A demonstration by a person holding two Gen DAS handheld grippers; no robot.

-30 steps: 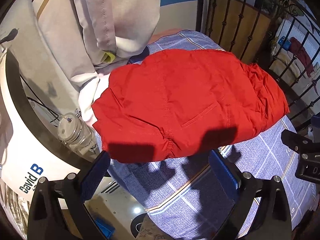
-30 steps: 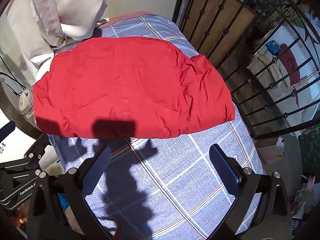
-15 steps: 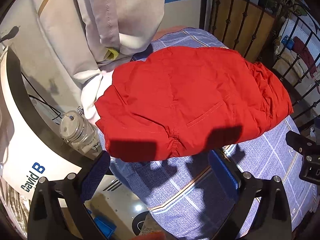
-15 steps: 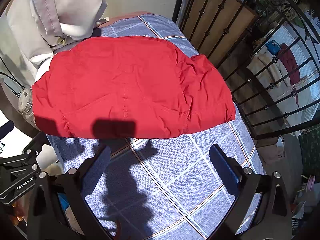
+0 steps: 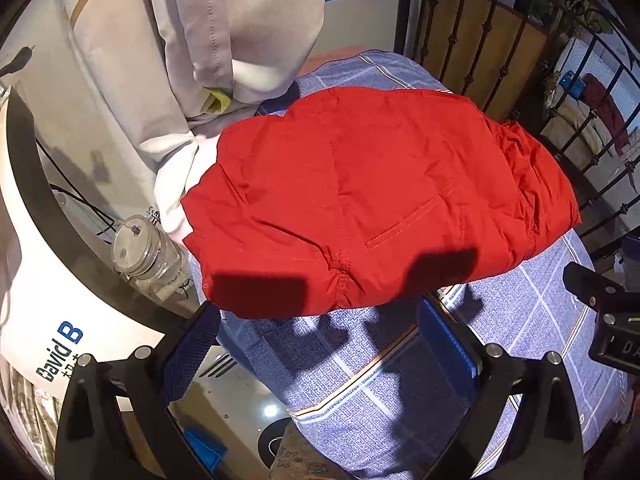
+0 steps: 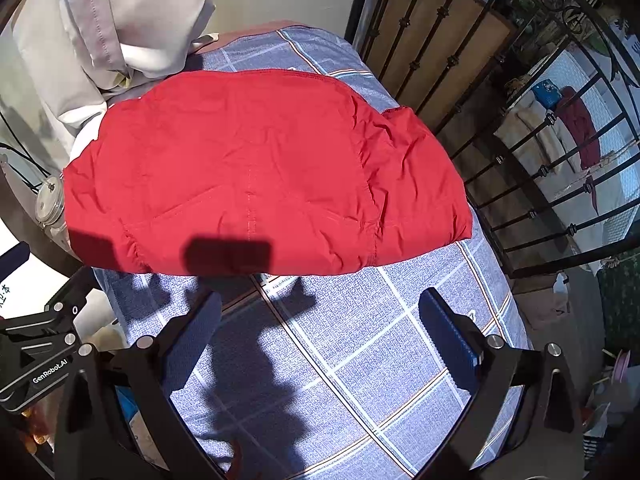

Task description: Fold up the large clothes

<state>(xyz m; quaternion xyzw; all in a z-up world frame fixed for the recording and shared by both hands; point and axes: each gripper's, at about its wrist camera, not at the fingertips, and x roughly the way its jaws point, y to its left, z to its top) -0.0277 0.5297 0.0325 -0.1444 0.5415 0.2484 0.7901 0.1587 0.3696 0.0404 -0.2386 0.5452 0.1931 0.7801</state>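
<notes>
A large red garment (image 5: 372, 204) lies folded into a broad pad on the blue checked tablecloth (image 5: 400, 368); it also shows in the right wrist view (image 6: 256, 184). My left gripper (image 5: 320, 344) is open and empty, hovering just short of the garment's near left hem. My right gripper (image 6: 320, 328) is open and empty, above bare cloth (image 6: 360, 360) in front of the garment's near edge. The garment's right side is bunched in wrinkles (image 6: 400, 168).
A glass jar (image 5: 140, 252) stands off the table's left edge by a white board with "David B". Grey and white clothes (image 5: 208, 52) hang at the back left. A black iron railing (image 6: 520, 128) runs along the right. The other gripper's body (image 5: 608, 312) shows at the right.
The left gripper has edged closer to the garment's near left hem. The right gripper has barely moved. The garment lies as before.
</notes>
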